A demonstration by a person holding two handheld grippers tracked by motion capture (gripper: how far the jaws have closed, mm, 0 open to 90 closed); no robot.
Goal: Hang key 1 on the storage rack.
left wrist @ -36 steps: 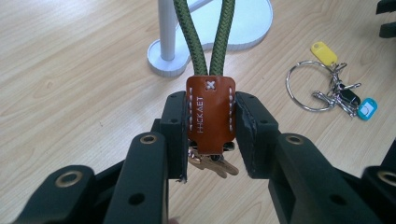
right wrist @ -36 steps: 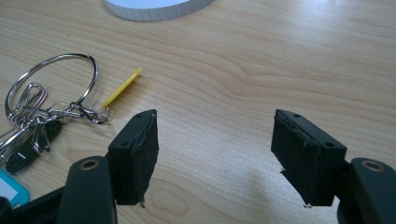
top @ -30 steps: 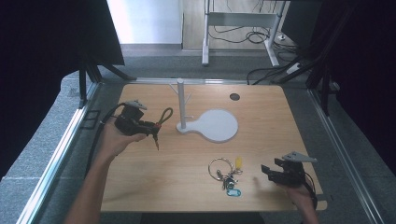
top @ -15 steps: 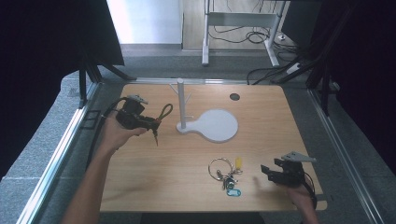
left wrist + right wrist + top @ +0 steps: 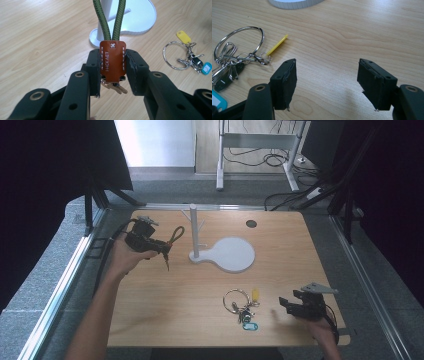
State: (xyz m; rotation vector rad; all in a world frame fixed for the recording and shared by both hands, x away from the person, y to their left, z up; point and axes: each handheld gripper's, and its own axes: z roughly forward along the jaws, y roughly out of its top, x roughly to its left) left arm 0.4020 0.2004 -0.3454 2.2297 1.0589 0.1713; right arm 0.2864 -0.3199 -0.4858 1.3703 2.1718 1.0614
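My left gripper (image 5: 112,72) is shut on the brown leather tab (image 5: 112,60) of a green rope-loop keychain (image 5: 175,235), held above the table's left part, just left of the white peg stand (image 5: 194,231). Small keys hang under the tab. The stand's post rises from a flat white base (image 5: 231,254). A key bunch (image 5: 242,305) on a large metal ring (image 5: 238,40), with a yellow tag (image 5: 277,44) and a blue tag, lies on the table near the front. My right gripper (image 5: 327,82) rests open just right of that bunch (image 5: 229,67), nothing between its jaws.
The wooden table (image 5: 150,310) has a dark round hole (image 5: 251,223) near its far edge. Metal rails run along both sides. Beyond the far edge stands a desk frame with cables on the floor.
My left gripper has carried the rope keychain up and to the right, closer to the stand's post. The right gripper has stayed put.
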